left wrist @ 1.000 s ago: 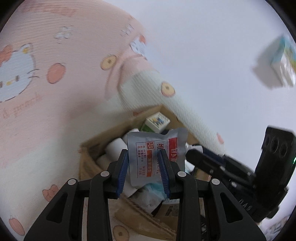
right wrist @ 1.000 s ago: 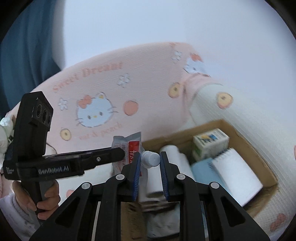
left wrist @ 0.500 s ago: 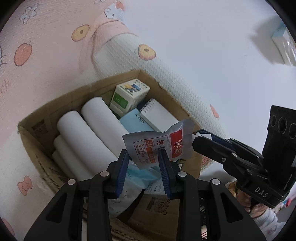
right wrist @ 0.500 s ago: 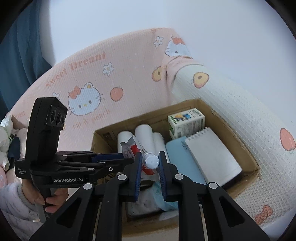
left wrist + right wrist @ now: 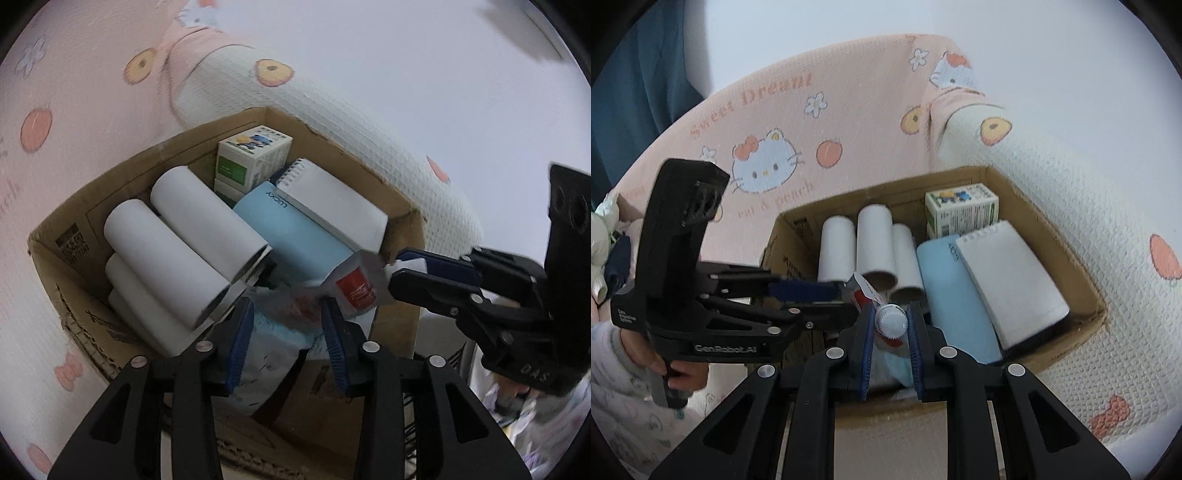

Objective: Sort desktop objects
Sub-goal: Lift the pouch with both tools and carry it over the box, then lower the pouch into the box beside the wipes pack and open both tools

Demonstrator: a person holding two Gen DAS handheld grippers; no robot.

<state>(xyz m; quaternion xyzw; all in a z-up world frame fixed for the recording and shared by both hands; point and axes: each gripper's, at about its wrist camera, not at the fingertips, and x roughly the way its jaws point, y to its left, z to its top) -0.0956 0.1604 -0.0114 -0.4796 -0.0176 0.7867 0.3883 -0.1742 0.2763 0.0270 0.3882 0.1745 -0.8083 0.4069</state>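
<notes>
The pouch (image 5: 354, 290), a soft white spouted pack with a red printed panel, hangs over the near right corner of the cardboard box (image 5: 400, 321). Its long axis runs from its cap (image 5: 893, 320), which points toward the right wrist camera, down and away into the box. The print on the pouch is too blurred to read.

The right gripper (image 5: 890, 325) is clenched on the cap. The left gripper (image 5: 288, 325) has its fingers opening; the lower part of the pouch lies between them, and the blue pads appear clear of it.

Box contents: white paper rolls (image 5: 184, 236) stacked along the left side with their open ends facing the near wall; a pale blue case (image 5: 295, 229) marked "LUCKY" in the middle; a white spiral notepad (image 5: 332, 206) lying on the case, its binding toward the far wall; a small white-and-green carton (image 5: 251, 158) in the far corner, its text unreadable.

The left gripper's housing reads "GenRobot.AI"; the right's reads "DAS". The pink cover (image 5: 768, 122) behind the box reads "Sweet Dream".

Open room in the box is confined to the near right corner, where a pale blue printed packet (image 5: 273, 350) lies under the pouch.
</notes>
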